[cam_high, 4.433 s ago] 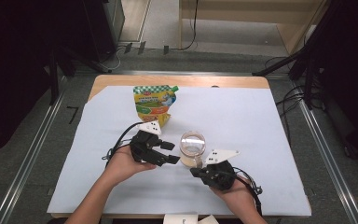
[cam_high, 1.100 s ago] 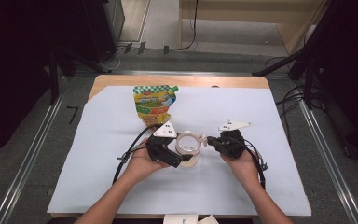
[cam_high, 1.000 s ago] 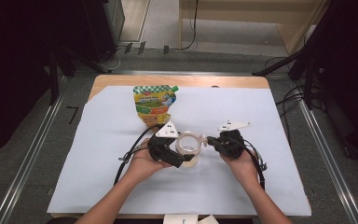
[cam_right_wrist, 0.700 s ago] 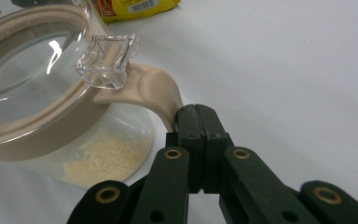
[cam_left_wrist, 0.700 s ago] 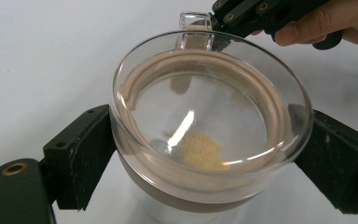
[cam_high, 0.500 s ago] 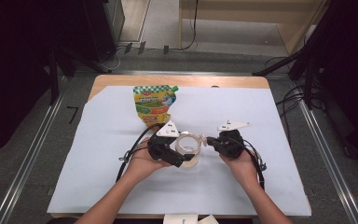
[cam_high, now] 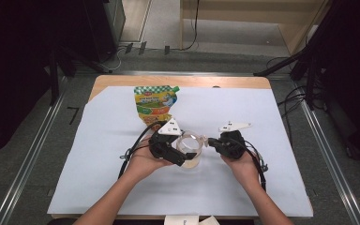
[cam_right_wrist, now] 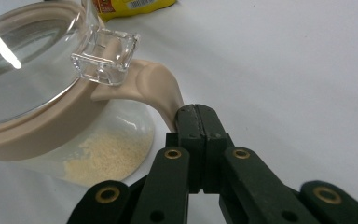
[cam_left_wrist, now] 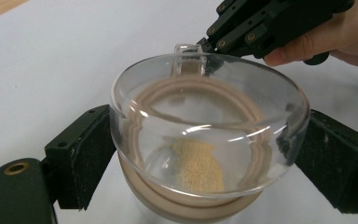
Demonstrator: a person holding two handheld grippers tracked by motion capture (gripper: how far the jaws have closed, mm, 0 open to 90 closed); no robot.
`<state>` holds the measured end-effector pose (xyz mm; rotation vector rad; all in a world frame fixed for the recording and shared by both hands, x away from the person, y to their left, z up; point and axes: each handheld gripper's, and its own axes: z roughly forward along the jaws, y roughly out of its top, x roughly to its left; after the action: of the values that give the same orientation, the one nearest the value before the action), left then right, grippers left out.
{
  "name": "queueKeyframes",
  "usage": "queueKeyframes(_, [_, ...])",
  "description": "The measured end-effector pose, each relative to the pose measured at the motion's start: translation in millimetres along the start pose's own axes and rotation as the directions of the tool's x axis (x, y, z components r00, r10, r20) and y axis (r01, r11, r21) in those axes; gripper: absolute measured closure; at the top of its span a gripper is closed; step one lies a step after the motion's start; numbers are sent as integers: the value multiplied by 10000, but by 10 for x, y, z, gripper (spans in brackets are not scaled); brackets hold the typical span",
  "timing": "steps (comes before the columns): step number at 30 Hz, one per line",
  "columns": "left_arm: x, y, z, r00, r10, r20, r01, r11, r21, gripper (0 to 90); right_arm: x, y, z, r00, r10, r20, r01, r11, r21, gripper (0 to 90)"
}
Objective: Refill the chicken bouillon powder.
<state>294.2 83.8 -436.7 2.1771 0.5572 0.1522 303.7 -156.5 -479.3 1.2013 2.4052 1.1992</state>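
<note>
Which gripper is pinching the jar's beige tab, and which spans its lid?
The right gripper pinches the tab, jaws shut; the left gripper straddles the clear lid.

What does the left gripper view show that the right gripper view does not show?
Left gripper view alone: the left claw, its pads against both sides of the clear lid, and the person's hand.

Right gripper view alone: the right claw shut on the beige tab, and the yellow pouch.

Both: the jar, the pale powder and the white table cover.
</note>
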Motion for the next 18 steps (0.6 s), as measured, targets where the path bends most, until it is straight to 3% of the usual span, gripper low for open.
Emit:
queueKeyframes(3, [5,40,-28,9995,-220,243,229,9990,-374,124,0,-3,-5,10000,-6,-45,6,10000,-20,900])
queueKeyframes(9, [18,159,-27,9989,-288,377,293,9995,-133,124,5,-7,-10,10000,10,-56,-10,10000,-1,900])
queueKeyframes(15, [38,349,31,9983,-166,556,177,9997,-194,123,6,-12,-15,9999,86,-68,-86,10000,-18,900])
queueKeyframes(18, [64,422,91,9962,-359,796,376,9991,-203,124,2,-18,-18,9999,91,-99,-92,9999,-55,900])
